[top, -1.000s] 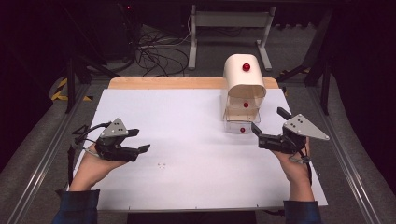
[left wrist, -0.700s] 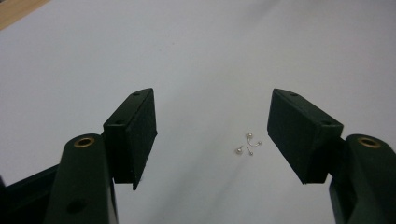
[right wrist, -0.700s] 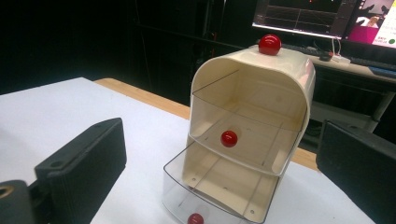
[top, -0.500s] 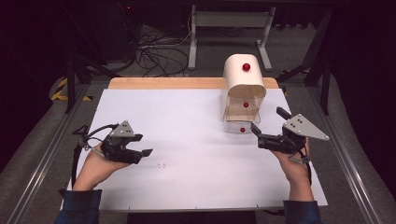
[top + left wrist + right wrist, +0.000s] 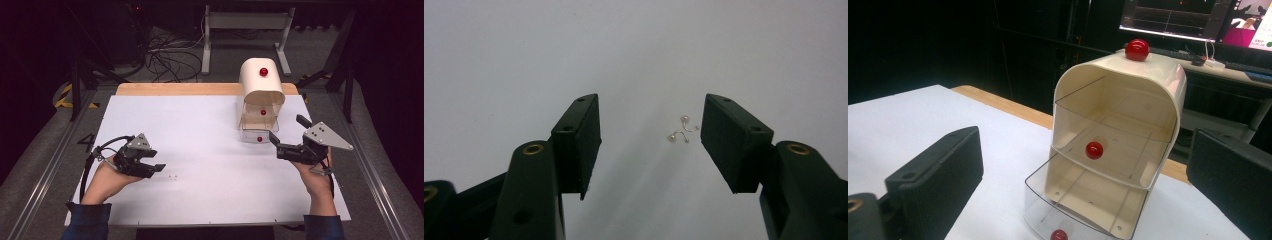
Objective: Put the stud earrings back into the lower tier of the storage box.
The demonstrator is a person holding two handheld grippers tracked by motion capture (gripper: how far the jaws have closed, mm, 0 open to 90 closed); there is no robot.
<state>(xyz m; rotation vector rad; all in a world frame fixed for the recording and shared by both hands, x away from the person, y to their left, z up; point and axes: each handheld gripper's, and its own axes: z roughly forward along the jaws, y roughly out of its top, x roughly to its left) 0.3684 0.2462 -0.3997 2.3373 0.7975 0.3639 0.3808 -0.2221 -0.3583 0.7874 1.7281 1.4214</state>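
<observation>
The white counter [image 5: 200,130] takes most of the high view, with a strip of bare wood along its upper edge. On it, in the upper right of that view, stands a cream drawer box [image 5: 261,100] with a rounded top and a red knob [image 5: 263,71] on the top. In my right gripper view the box sits in the middle of the frame; its upper clear drawer [image 5: 1113,145] is pushed in and shows a red knob, and its lower clear drawer [image 5: 1073,210] is pulled out toward me, with its own red knob at the bottom edge of the frame. My right gripper [image 5: 284,135] is at the right of the high view, just below and to the right of the box, and its jaws are spread wide and hold nothing. My left gripper [image 5: 156,167] is in the lower left of the high view, low over the counter; its jaws are also wide apart and empty. Between these jaws, in my left gripper view, lie two small earrings [image 5: 683,130] on the white surface, nearer to the right jaw, not touching it. In the high view they are a tiny mark just to the right of my left gripper.
</observation>
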